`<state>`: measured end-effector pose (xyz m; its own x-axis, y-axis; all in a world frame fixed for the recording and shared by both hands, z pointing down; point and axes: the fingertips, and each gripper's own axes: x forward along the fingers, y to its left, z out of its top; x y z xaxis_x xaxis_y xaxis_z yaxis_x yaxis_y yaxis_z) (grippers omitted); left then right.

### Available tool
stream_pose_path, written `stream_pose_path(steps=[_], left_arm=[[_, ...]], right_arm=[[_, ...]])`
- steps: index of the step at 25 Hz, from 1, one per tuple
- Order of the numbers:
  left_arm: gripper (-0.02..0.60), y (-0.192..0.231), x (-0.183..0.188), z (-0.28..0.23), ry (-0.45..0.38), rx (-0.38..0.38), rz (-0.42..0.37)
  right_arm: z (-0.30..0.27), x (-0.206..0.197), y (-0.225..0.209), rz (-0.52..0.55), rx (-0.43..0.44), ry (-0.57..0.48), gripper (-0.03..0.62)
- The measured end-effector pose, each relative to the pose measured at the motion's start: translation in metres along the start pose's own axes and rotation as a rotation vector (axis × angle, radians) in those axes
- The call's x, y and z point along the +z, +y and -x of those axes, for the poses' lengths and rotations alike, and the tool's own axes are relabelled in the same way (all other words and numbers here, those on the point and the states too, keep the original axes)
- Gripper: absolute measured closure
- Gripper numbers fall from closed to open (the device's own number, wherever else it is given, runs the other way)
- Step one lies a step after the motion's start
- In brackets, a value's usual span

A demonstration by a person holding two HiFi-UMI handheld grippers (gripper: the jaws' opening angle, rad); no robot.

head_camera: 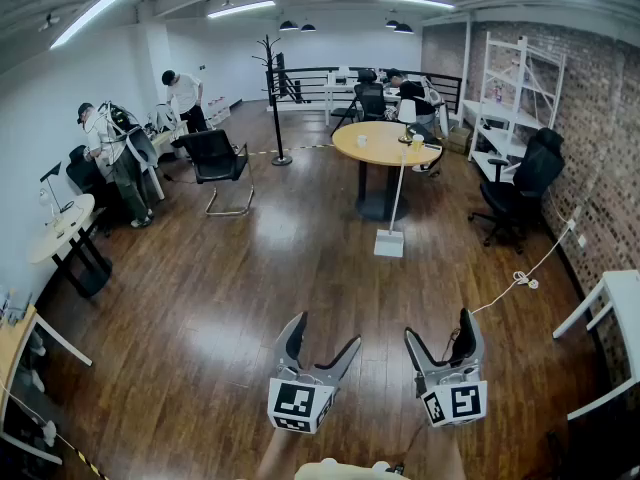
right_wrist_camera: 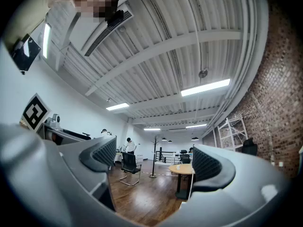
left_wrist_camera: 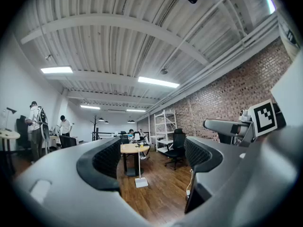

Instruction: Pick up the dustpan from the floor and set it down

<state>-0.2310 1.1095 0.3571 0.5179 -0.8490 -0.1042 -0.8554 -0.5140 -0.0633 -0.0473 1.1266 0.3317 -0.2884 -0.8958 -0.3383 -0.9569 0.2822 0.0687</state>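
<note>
Grey plastic nearest of all: left tongs (head_camera: 322, 336) and right tongs (head_camera: 440, 330) side by side at the bottom of the head view, each with a black-and-white marker cube (head_camera: 298, 405) at its near end. Stand wide open and grip nothing; same in their own views, left tongs (left_wrist_camera: 151, 157) and right tongs (right_wrist_camera: 154, 162), with only floor and room in the gap. Point out across the room and slightly upward, so plenty of ribbed ceiling (left_wrist_camera: 118, 41) above the jaws.

Past the tips, dark wooden floor (head_camera: 250, 298), glossy under the strip lights. Farther on, a little right of centre, the dustpan (head_camera: 388, 242): white, stands on the floor with its long thin handle upright, just in front of the round surface (head_camera: 375, 148) on a single dark post, well apart from both tongs. Shows again as a small white dustpan (left_wrist_camera: 140, 181) far off between the left jaws, untouched.

Off to the right, a white cable (head_camera: 520, 278) across the boards toward the brick wall (head_camera: 600, 138), with an office chair (head_camera: 520, 188) and a white shelf (head_camera: 515, 83) along that wall. Off to the left, a black chair (head_camera: 218, 158), a coat stand (head_camera: 272, 88) behind it, and two people (head_camera: 115, 153) on their feet by the white wall (head_camera: 40, 108). Farthest back, a dark railing (head_camera: 310, 76).
</note>
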Motion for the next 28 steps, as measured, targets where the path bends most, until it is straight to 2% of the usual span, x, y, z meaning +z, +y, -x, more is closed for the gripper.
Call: stream_pose_path(steps=[4, 5, 9, 11, 16, 20, 24, 28], left_arm=[[0.143, 0.011, -0.002, 0.021, -0.027, 0.002, -0.005], [0.137, 0.014, -0.004, 0.025, -0.037, 0.008, -0.005], [0.104, 0.02, -0.016, 0.028, -0.032, 0.015, 0.017], [0.105, 0.016, -0.022, 0.023, -0.016, 0.001, 0.036], [0.106, 0.025, -0.029, 0.01, -0.012, -0.009, 0.068], [0.104, 0.038, -0.032, -0.017, -0.004, 0.01, 0.047], [0.104, 0.04, -0.029, -0.057, 0.001, 0.016, 0.021], [0.104, 0.052, -0.02, -0.102, -0.014, 0.04, -0.016]], right_arm=[[0.005, -0.007, 0.017, -0.028, -0.034, 0.013, 0.009], [0.007, -0.01, 0.022, -0.031, -0.034, 0.017, 0.005], [0.016, -0.023, 0.034, -0.022, -0.027, 0.073, 0.006], [0.019, -0.026, 0.031, -0.007, -0.035, 0.099, 0.076], [0.004, -0.029, 0.029, -0.017, -0.031, 0.077, 0.075], [-0.023, -0.045, 0.017, -0.04, -0.03, 0.082, 0.056], [-0.058, -0.059, -0.016, -0.079, -0.032, 0.064, 0.054], [-0.111, -0.065, -0.041, -0.09, 0.007, 0.023, 0.056]])
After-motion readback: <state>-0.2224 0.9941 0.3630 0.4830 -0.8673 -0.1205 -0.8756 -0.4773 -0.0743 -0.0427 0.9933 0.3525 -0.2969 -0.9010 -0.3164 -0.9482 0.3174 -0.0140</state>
